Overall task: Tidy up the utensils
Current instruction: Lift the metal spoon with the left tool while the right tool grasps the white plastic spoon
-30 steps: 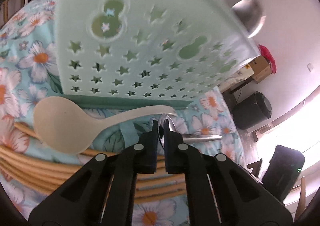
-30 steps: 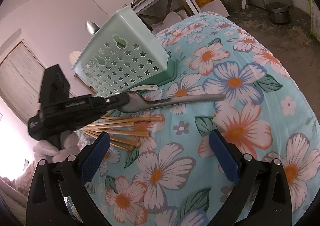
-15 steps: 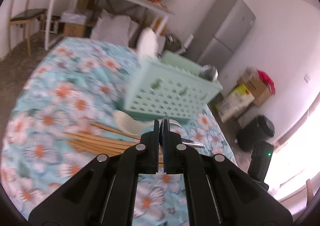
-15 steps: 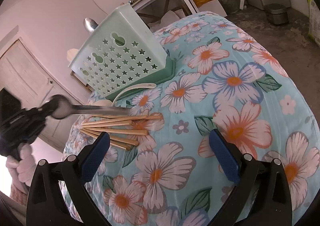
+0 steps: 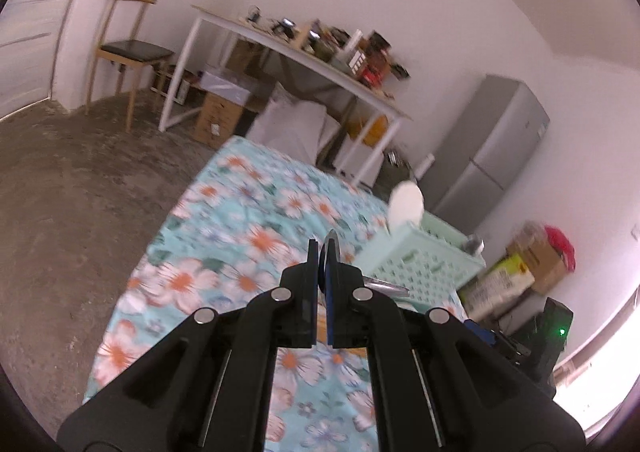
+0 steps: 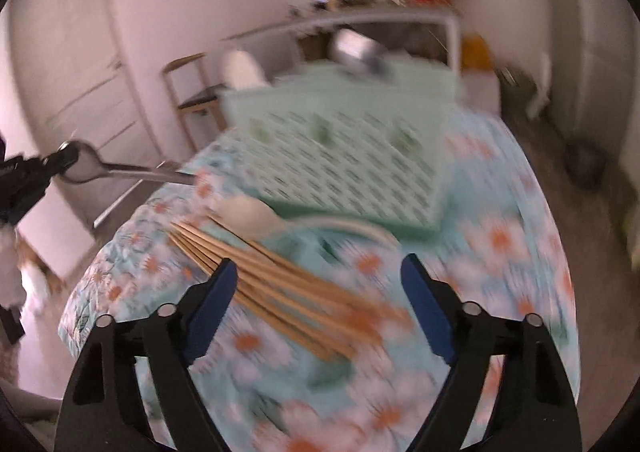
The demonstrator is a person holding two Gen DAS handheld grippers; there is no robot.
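The left gripper (image 5: 323,264) is clamped tight on a shiny metal spoon (image 6: 120,171), pinching its bowl on edge between the pads; the slim handle juts out sideways, held in the air above the table edge and pointing toward a pale mint-green plastic basket (image 6: 340,156) pierced with small star-shaped holes. That basket stands on a table covered with a turquoise cloth printed with white and orange flowers (image 5: 240,236), and a white plastic spoon (image 5: 406,203) and a metal utensil head poke up from it. The right gripper (image 6: 316,292) has its blue-padded jaws closing with nothing pressed between them, hovering over a bundle of light wooden chopsticks (image 6: 280,284) lying on the cloth. Just beside the chopsticks, against the basket's base, lies a cream plastic ladle-shaped spoon (image 6: 256,214). The right view is blurred.
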